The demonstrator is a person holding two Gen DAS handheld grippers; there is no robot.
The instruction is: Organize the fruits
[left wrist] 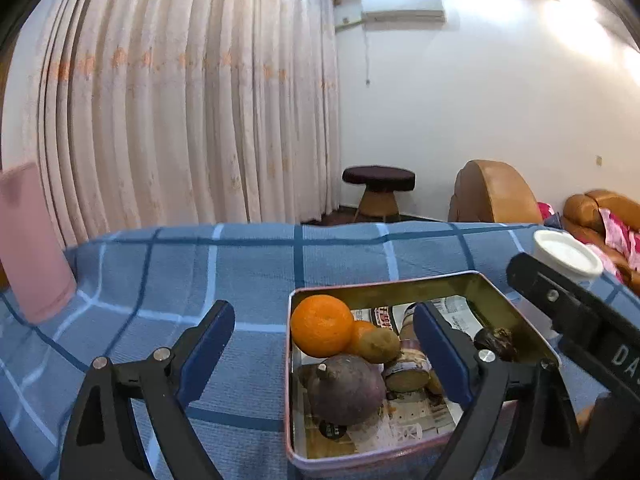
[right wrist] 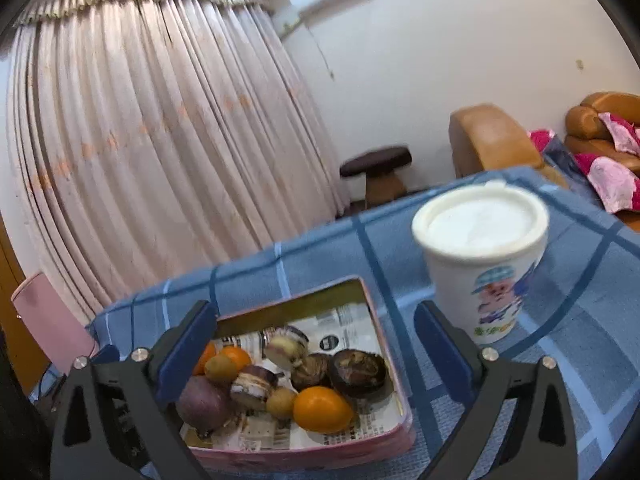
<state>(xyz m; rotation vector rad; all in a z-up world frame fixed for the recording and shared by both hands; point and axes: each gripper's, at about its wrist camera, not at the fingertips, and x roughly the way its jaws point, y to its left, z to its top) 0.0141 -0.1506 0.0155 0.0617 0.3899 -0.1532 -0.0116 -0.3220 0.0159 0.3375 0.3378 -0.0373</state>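
step: fruits all lie in tin (right wrist: 386,354) on table (left wrist: 248,264), looks near the end | left gripper (left wrist: 324,354) fingers wide apart, empty | right gripper (right wrist: 316,354) fingers wide apart, empty | next: check for strays, else retreat

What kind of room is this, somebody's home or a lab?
Most likely a home living room. Long pleated curtains cover one wall, brown leather armchairs stand at the back, an air conditioner hangs high on the wall, and the table wears a blue checked cloth.
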